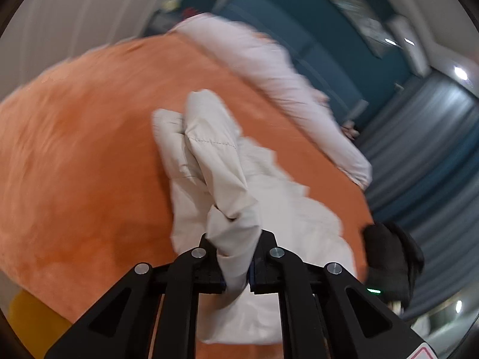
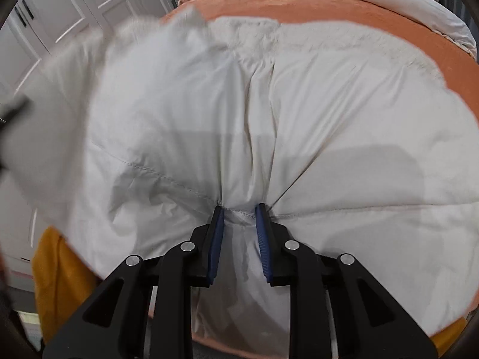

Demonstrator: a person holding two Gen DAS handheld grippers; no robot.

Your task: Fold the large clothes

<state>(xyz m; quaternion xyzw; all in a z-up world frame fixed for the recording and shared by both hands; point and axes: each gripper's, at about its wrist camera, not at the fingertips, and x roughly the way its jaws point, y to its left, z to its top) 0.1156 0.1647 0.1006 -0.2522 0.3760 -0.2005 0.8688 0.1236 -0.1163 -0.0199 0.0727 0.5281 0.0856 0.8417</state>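
One white padded coat [image 2: 329,125], one orange bedspread [image 1: 89,149], two tongs [image 1: 236,257] [image 2: 239,224].

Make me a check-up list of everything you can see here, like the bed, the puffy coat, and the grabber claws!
Surface: orange bed cover, mostly bare in the left view.
Job's things: white padded coat spread on the bed; a bunched part is lifted toward the left gripper.
Clutter: pale duvet along the far edge; a black object, too blurred to name.
Grippers: left gripper shut on coat fabric; right gripper pinching a stitched seam.
Cables: nothing seen.
Surroundings: white cupboard doors, teal wall, grey curtain, yellow fabric below the bed edge.
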